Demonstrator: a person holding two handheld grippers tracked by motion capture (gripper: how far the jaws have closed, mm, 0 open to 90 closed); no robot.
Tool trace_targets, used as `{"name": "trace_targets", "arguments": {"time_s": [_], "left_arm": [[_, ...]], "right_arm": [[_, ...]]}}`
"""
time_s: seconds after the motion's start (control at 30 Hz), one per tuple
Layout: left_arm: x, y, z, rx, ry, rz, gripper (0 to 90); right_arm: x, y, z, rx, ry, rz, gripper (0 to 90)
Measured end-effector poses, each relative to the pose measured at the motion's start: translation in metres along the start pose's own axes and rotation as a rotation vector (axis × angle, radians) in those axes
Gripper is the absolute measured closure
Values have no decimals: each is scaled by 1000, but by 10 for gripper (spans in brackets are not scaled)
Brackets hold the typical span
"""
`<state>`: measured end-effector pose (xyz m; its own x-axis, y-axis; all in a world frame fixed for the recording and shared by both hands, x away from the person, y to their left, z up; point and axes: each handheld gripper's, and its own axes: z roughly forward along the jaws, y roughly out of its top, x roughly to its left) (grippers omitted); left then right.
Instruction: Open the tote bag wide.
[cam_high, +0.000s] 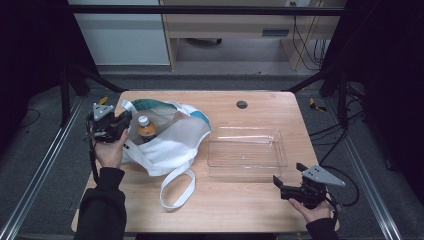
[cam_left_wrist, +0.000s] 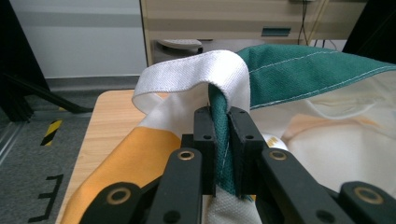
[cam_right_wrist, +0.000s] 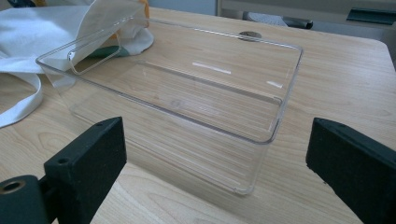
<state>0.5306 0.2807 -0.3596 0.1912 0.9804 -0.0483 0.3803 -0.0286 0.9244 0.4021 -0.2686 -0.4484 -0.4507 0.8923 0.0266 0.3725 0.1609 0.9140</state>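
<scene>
White canvas formed the tote bag (cam_high: 170, 142), which lay on the wooden table (cam_high: 240, 210) with a green-trimmed mouth. The left gripper (cam_left_wrist: 223, 140) pinched the bag's green rim (cam_left_wrist: 219, 135) between its pressed pads, a white strap (cam_left_wrist: 196, 74) looping just above the fingertips. Beyond those fingers, inside the opened bag, stood a bottle (cam_high: 145, 127) with a white cap and orange label. The right gripper (cam_right_wrist: 215, 154) hovered low over the table with its fingers spread wide and nothing between them; a clear plastic tray (cam_right_wrist: 280, 100) sat just ahead of the fingertips, beside the bag.
</scene>
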Motion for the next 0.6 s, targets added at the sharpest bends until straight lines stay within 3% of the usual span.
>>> {"name": "trace_targets", "arguments": {"time_s": [0.6], "left_arm": [[12, -4, 29, 64, 62, -9, 825]], "right_arm": [[0, 0, 1, 3, 2, 0, 53]]}}
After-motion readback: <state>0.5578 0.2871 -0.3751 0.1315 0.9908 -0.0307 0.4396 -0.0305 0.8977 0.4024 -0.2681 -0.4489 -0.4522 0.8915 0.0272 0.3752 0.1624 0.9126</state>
